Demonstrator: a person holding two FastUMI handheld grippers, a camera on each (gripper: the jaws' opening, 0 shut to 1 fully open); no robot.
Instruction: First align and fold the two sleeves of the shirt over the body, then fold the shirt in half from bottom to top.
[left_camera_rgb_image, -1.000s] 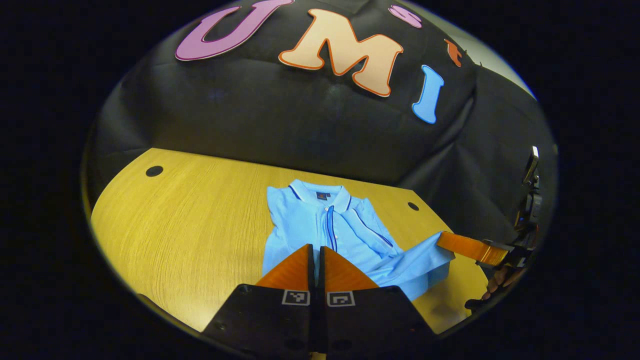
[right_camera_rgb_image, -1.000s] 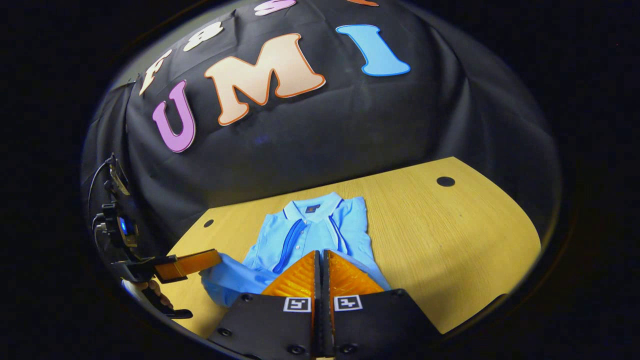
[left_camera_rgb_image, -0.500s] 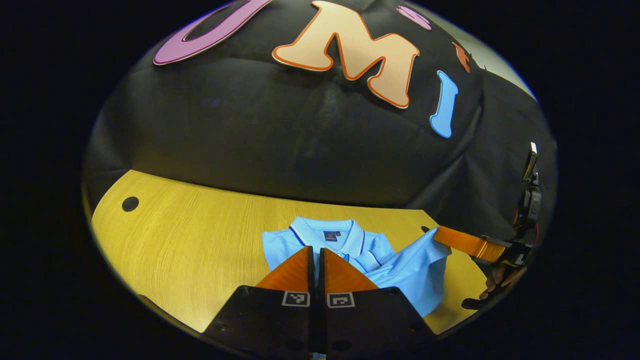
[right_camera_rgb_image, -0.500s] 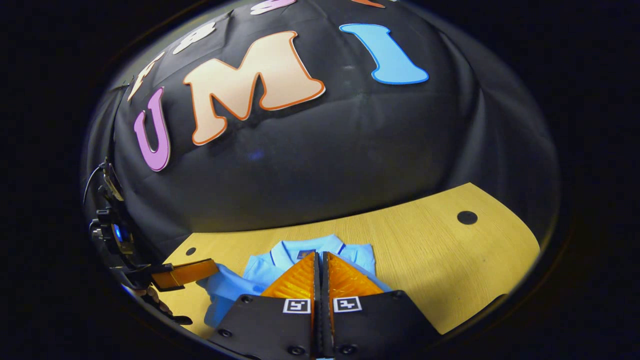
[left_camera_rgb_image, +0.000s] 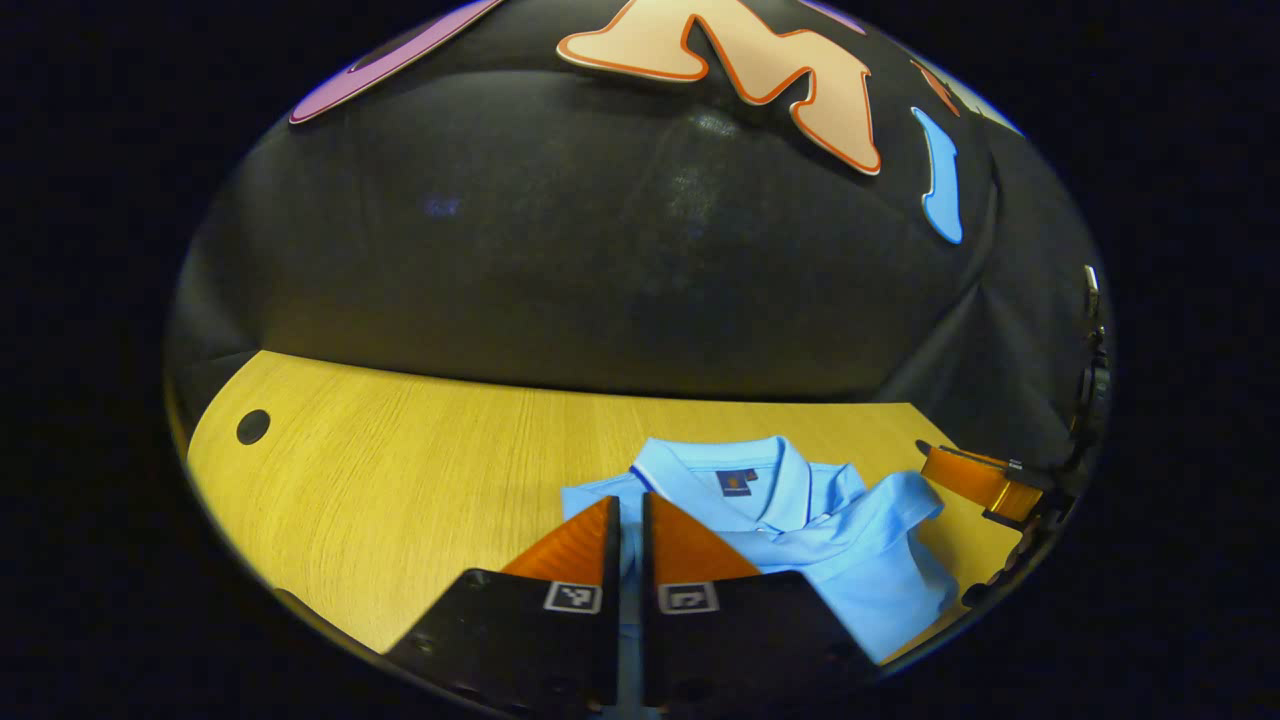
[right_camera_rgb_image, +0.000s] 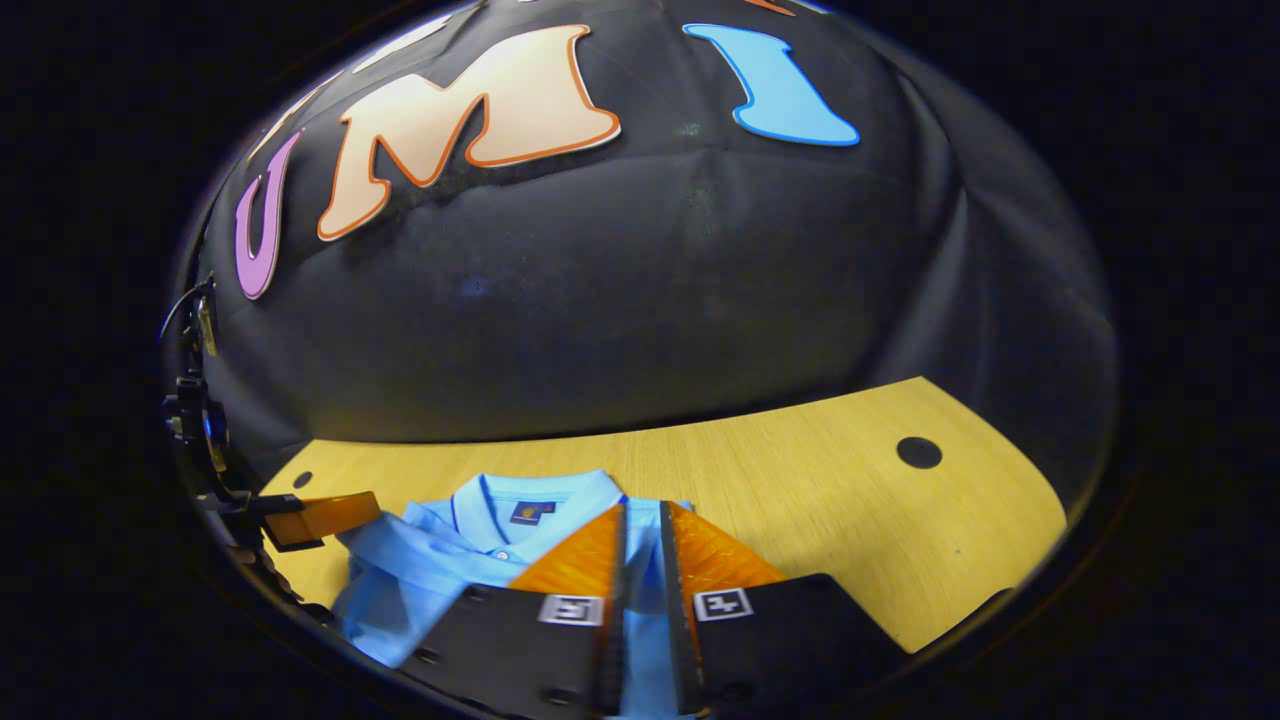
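The light blue polo shirt (left_camera_rgb_image: 830, 540) lies on the wooden table (left_camera_rgb_image: 400, 480), its lower half folded up over the body, with the hem close below the collar (left_camera_rgb_image: 740, 470). My left gripper (left_camera_rgb_image: 630, 500) is low over the shirt's left side, jaws a narrow gap apart with blue cloth showing between them. My right gripper (right_camera_rgb_image: 643, 508) is over the shirt's (right_camera_rgb_image: 420, 560) right side with a wider gap, cloth lying in it. Each gripper shows in the other's view: right gripper (left_camera_rgb_image: 930, 463), left gripper (right_camera_rgb_image: 370, 506), tips at the folded hem's corners.
The black cloth wall rises right behind the table's far edge. Round dark holes sit in the tabletop, one far left (left_camera_rgb_image: 252, 427) and one far right (right_camera_rgb_image: 918, 452). Bare wood stretches on both sides of the shirt.
Both grippers carried the hem up and forward to the collar and came down low. The gaps between their fingers have widened, more on the right.
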